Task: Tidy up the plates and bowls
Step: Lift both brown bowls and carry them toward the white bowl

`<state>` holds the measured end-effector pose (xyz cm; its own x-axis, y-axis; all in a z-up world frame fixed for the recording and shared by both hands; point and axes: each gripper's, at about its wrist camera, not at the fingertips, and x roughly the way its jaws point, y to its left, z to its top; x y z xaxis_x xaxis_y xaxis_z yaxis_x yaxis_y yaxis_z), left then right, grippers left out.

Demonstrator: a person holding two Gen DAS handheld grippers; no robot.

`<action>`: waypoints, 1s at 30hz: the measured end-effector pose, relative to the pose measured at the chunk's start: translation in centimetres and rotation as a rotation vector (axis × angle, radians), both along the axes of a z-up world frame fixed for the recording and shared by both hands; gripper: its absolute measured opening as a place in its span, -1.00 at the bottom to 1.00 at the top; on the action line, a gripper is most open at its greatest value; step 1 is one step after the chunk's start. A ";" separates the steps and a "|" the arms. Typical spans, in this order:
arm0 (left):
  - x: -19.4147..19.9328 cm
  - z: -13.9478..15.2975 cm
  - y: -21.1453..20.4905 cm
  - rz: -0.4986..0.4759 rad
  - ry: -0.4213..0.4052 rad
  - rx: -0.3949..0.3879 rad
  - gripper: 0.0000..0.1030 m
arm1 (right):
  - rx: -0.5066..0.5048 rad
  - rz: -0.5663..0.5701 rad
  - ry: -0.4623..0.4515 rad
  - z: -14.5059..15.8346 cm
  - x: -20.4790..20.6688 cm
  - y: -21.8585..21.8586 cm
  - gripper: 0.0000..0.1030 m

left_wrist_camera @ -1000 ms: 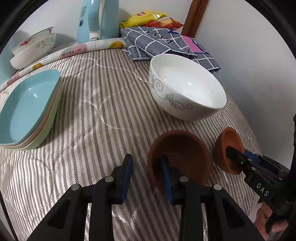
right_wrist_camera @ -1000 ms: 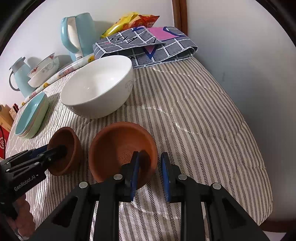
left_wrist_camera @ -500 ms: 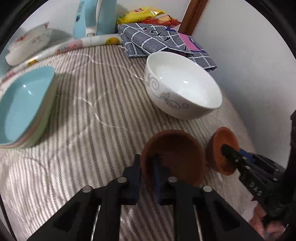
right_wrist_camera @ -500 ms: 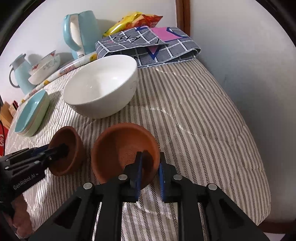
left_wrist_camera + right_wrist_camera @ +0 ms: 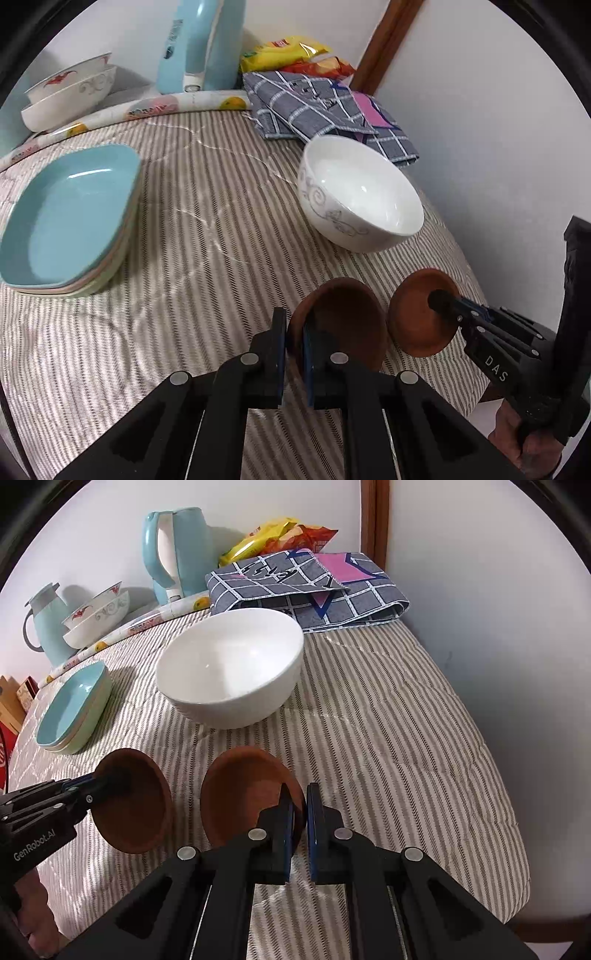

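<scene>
- The left tongs (image 5: 293,341) are pinching the rim of one brown bowl (image 5: 343,321), tilting it up off the striped worktop (image 5: 207,229).
- The right tongs (image 5: 300,814) are clamping the second brown bowl (image 5: 245,794) likewise, just beside the first.
- The white bowl (image 5: 229,672) is sitting ahead of both.

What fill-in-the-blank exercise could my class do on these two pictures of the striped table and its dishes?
1. Each hand-held gripper, left and right, is shut on the rim of a small ____ bowl.
2. The big bowl standing behind them is ____ in colour.
3. The top plate of the stack is light ____.
4. The checked cloth lies folded at the table's far edge, in front of a ____ snack bag.

Missing words: brown; white; blue; yellow
</scene>
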<state>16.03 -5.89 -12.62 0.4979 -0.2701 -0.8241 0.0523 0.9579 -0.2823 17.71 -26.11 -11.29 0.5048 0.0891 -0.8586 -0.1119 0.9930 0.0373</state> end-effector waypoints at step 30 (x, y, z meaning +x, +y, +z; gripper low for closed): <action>0.6 6.5 6.1 0.124 -0.136 0.067 -0.84 | 0.027 0.020 -0.139 7.1 0.6 3.7 -0.87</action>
